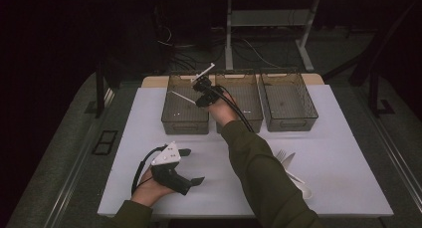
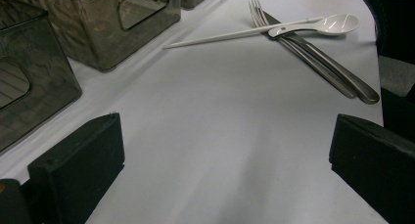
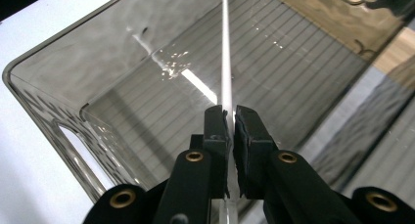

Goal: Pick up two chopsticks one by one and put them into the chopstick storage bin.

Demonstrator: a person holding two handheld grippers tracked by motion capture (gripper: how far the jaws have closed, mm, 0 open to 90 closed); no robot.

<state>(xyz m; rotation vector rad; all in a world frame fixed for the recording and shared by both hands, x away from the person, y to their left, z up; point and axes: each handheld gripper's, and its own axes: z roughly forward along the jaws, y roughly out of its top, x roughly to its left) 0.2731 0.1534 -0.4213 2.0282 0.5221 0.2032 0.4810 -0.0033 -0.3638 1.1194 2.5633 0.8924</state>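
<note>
Right gripper (image 3: 230,117), jaws pinching a white chopstick (image 3: 226,48), is lowering it into the empty left bin (image 3: 44,94); fork (image 2: 313,57), spoon (image 2: 318,26) and second chopstick (image 2: 215,37) are waiting ahead of spread left gripper (image 2: 227,160).

Fork (image 2: 313,53), spoon (image 2: 320,26) on table (image 2: 220,136); 2 bins right.

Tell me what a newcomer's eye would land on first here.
The right gripper, reaching over the leftmost smoky translucent plastic bin of three at the table's far edge, its fingers pinching a thin white chopstick. Next, the left gripper resting open near the front edge.
</note>
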